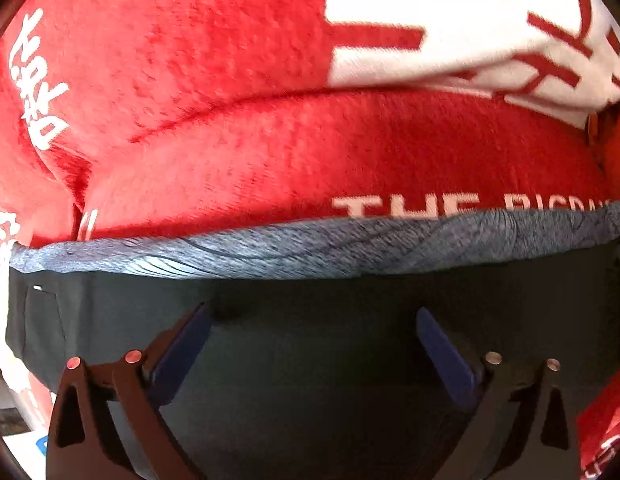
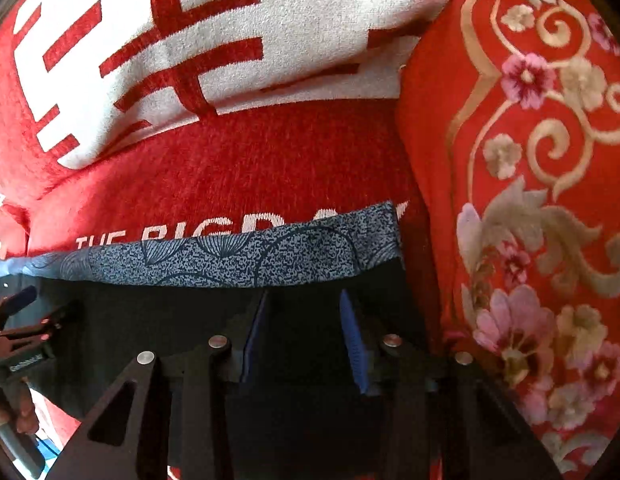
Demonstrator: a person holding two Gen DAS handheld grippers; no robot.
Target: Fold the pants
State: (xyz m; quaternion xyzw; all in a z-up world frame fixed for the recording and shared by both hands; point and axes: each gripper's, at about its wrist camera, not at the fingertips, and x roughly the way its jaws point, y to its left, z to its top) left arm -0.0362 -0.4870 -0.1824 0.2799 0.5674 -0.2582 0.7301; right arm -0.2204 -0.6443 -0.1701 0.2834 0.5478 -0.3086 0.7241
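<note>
The pants [image 1: 310, 344] are black with a blue-grey speckled band [image 2: 246, 258] bearing dark fan motifs. The fleece blanket [image 1: 230, 80] is red with white lettering; the quilt [image 2: 529, 180] is red with pink and gold flowers.

A red plush blanket [image 1: 238, 80] with white lettering carries the dark pants [image 1: 310, 320], spread directly beneath the fingers.

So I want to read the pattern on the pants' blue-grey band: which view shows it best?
The right wrist view: the band is sharp, with fan shapes and speckle visible. The left wrist view shows it blurred, as streaks.
</note>
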